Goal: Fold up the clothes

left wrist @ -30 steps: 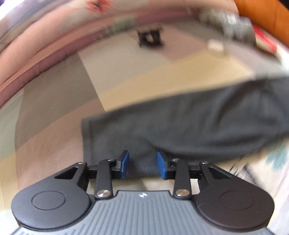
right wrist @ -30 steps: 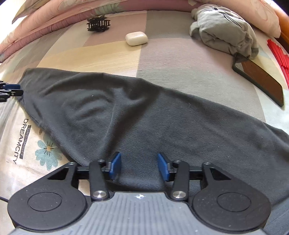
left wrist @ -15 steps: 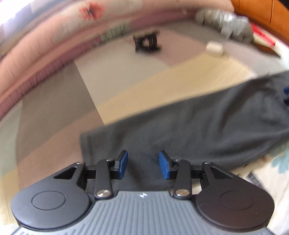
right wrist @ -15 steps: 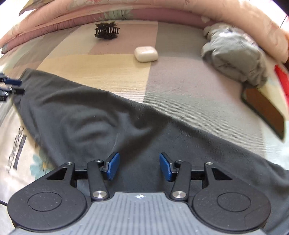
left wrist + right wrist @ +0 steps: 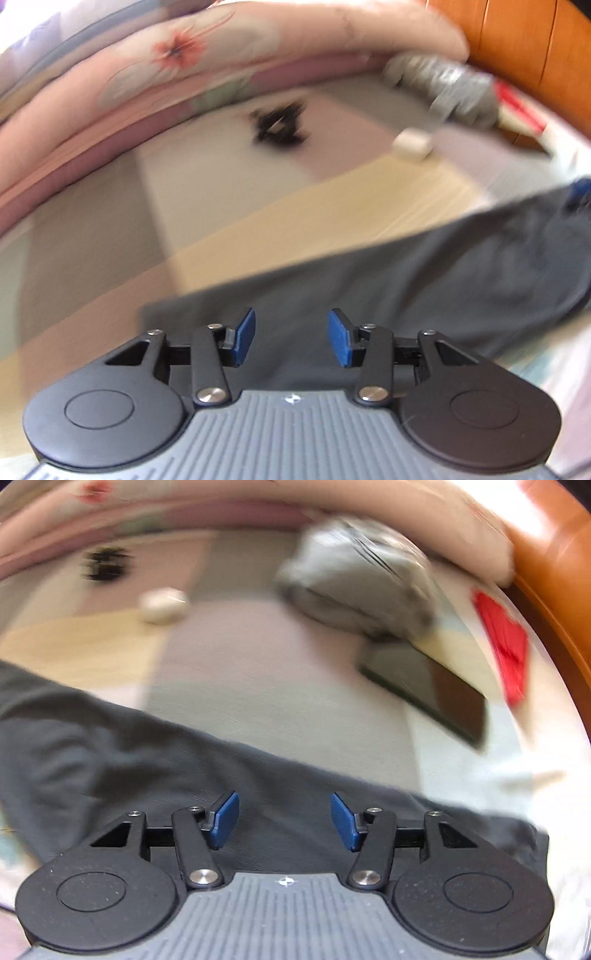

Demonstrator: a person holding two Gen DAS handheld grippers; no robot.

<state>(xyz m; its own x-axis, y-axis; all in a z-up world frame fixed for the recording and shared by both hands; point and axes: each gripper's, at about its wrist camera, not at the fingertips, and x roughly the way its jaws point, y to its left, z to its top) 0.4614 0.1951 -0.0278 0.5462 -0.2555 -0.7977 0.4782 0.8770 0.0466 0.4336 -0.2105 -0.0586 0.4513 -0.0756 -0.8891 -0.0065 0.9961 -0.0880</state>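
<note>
Left tool parted over garment; right tool opening.

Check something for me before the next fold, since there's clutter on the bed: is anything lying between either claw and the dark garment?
Nothing visible does. The dark garment lies directly under the left claw and the right claw, whose jaws are opening with nothing pinched. The hair clip and white case sit farther off.

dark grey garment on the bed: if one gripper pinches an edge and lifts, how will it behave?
The dark grey garment lies flat with soft wrinkles, so it is probably thin and floppy and would drape from the pinch. It looks light. Its length suggests the free end would drag across the bedspread.
</note>
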